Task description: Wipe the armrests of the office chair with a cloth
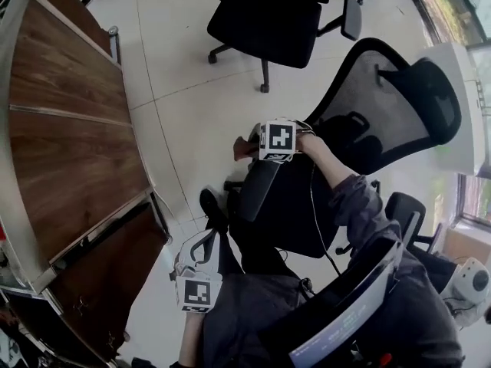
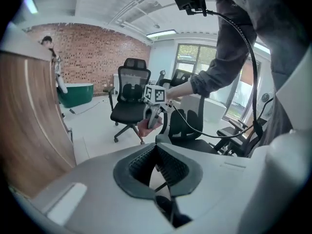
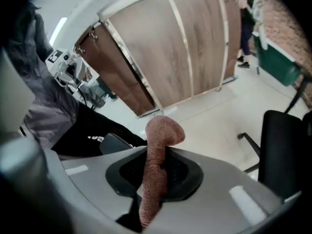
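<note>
Here, cloth (image 1: 244, 150) at the armrest (image 1: 257, 192).
Right gripper (image 3: 158, 165) pinches the pink cloth at the armrest's end; left gripper (image 2: 157, 165) closed, empty.

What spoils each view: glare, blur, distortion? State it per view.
Head view: fisheye bows the table edge; the dark chair loses detail at its seat. Left gripper view: round black vignette, ceiling light glares. Right gripper view: black corners, cloth looms close, background soft.

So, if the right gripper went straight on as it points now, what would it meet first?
Past its cloth, probably the floor, then the table; the armrest sits off the line, lower left. Depth is unclear.
</note>
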